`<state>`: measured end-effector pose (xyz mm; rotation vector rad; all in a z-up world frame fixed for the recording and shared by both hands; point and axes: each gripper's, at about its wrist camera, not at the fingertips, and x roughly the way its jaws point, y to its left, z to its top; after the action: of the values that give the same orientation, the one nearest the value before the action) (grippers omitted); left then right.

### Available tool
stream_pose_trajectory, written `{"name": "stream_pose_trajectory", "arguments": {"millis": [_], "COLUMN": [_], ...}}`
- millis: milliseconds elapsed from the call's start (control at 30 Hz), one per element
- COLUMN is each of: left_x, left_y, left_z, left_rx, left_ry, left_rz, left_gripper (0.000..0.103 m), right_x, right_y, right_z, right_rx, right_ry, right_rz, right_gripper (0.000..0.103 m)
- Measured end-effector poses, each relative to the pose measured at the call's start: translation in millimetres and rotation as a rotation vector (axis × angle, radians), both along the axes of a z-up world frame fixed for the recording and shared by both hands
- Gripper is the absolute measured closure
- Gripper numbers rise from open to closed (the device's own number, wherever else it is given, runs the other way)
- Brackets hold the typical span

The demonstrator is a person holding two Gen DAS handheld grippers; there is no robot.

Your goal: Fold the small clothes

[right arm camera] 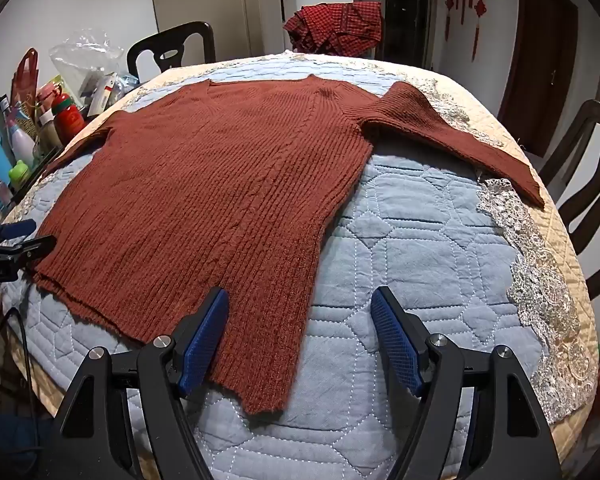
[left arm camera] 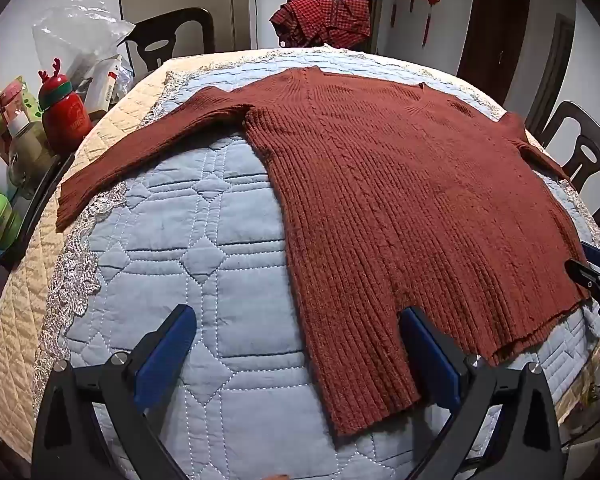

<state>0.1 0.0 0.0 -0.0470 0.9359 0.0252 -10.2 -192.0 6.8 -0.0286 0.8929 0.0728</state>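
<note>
white walls, dark chairs, brown door.

Brown sweater flat on quilt

Far sleeve of the sweater partly hidden.

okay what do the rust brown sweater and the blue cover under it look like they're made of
Rust-brown ribbed sweater: looks like chunky knit yarn, wool or acrylic, matte and slightly fuzzy; vertical ribs and a cable line show. Pale blue quilted cover: looks like padded woven cotton, matte and faintly creased, with white stitched geometric lines.
</note>
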Motion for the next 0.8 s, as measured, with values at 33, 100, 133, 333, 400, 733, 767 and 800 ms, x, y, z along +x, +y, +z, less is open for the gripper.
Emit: {"name": "stream_pose_trajectory", "arguments": {"millis": [33,100,133,333,400,733,767,800], "left_x": [-0.1,-0.1,0.0,-0.1,-0.1,-1.5,-1.1,0.7], "left_y": [-0.1,0.0,0.0,-0.2,-0.8,2.5,2.6,0.6], "left_z": [0.0,0.0,0.0,0.0,0.0,1.0,0.8,0.8], "left_rx": [0.002,0.0,-0.001,0.0,0.004,-0.002,-0.001,0.001], "left_ry": [-0.003,-0.004,-0.004,-0.007,-0.008,-0.007,-0.006,-0.005], "left_rz": [-0.001,0.0,0.0,-0.003,-0.006,-0.004,-0.003,-0.003], "left_gripper": [0.0,0.0,0.0,0.0,0.0,0.0,0.0,0.0], "right_x": [0.1,0.3,0.3,0.5,0.2,0.3,0.2,0.3], "right_y": [-0.1,-0.2,-0.3,-0.4,-0.5,0.7,0.8,1.3], "right_z": [-0.1,-0.4,-0.5,-0.9,0.1,-2.8,-3.3,-3.2], "right_rx": [0.0,-0.002,-0.003,-0.005,-0.005,-0.008,-0.008,-0.009], "right_ry": [0.0,0.002,0.003,0.003,0.002,0.005,0.006,0.005], "right_rz": [0.0,0.0,0.001,0.0,-0.001,-0.003,-0.002,-0.003], "right_gripper": [0.029,0.029,0.029,0.029,0.029,0.029,0.029,0.029]}}
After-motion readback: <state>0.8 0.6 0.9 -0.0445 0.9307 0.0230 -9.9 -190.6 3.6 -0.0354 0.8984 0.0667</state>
